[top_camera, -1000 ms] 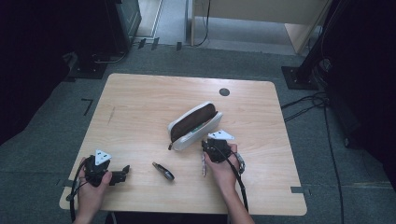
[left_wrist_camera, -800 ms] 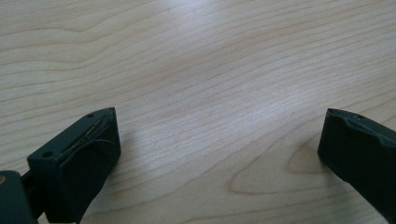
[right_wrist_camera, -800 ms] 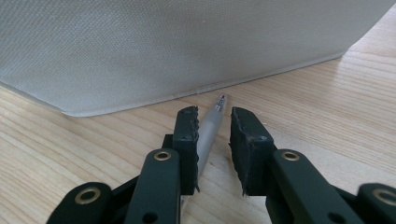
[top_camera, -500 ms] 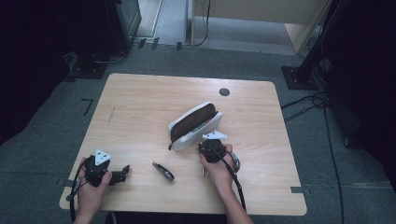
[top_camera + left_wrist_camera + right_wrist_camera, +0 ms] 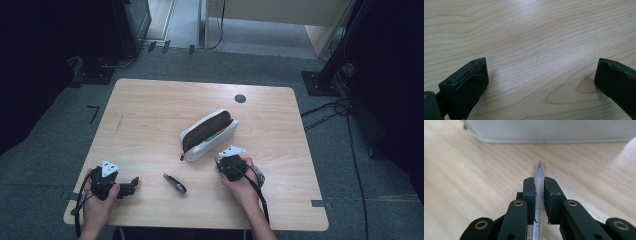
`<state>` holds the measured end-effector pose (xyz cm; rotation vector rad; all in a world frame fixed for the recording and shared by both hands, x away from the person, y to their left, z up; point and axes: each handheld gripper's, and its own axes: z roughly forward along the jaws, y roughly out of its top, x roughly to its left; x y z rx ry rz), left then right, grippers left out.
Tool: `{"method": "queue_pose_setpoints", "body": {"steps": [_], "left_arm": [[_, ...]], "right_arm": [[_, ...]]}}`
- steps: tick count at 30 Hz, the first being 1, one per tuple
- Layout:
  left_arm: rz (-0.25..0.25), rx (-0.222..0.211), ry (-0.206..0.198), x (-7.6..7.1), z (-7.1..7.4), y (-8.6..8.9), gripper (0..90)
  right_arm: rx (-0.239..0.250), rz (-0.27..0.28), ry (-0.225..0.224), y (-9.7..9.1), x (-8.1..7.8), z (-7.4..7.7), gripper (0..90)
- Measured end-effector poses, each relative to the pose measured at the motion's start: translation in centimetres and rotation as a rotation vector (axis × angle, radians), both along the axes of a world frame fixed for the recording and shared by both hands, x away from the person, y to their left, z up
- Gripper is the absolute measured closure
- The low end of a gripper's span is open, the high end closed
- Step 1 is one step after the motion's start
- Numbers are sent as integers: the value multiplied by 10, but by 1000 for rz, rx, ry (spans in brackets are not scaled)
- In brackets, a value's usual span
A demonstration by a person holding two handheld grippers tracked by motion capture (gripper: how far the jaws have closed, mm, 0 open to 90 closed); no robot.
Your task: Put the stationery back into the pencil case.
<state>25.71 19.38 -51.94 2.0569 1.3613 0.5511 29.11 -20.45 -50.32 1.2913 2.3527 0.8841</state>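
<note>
In the right gripper view my right gripper (image 5: 539, 183) is shut on a translucent pen (image 5: 538, 173). The pen's tip sticks out past the jaws toward a white pencil case (image 5: 549, 131). The jaws have just been closing with the pen between them. From above, the right gripper (image 5: 226, 159) sits just below the open pencil case (image 5: 207, 134) near the table's middle. My left gripper (image 5: 129, 186) rests at the front left of the table. Its jaws (image 5: 541, 82) stand wide open over bare wood, with nothing between them.
A small dark oblong object (image 5: 175, 183) lies on the wooden table (image 5: 150, 110) between the two hands. A round dark grommet (image 5: 240, 98) sits near the far edge. Cables trail from both grippers off the front edge.
The right hand has shifted slightly left and toward the case. The pen that lay on the table left of that hand is now between its jaws. The left hand has stayed put.
</note>
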Motion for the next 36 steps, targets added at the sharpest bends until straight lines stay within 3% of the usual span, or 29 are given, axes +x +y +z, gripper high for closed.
{"method": "queue_pose_setpoints", "body": {"steps": [3,15,18,27,30,36], "left_arm": [[0,0,0,0,0,0,0],[1,-1,0,0,0,0,0],[1,0,0,0,0,0,0],[0,0,0,0,0,0,0],[-2,0,0,0,0,0,0],[-3,0,0,0,0,0,0]], "right_arm": [[8,16,11,-3,-2,0,792],[4,-8,25,4,2,-1,738],[-24,-17,24,7,-2,0,760],[-25,-11,23,7,-3,1,812],[-25,-13,-3,7,-5,3,813],[67,-33,-79,-1,-16,21,813]]}}
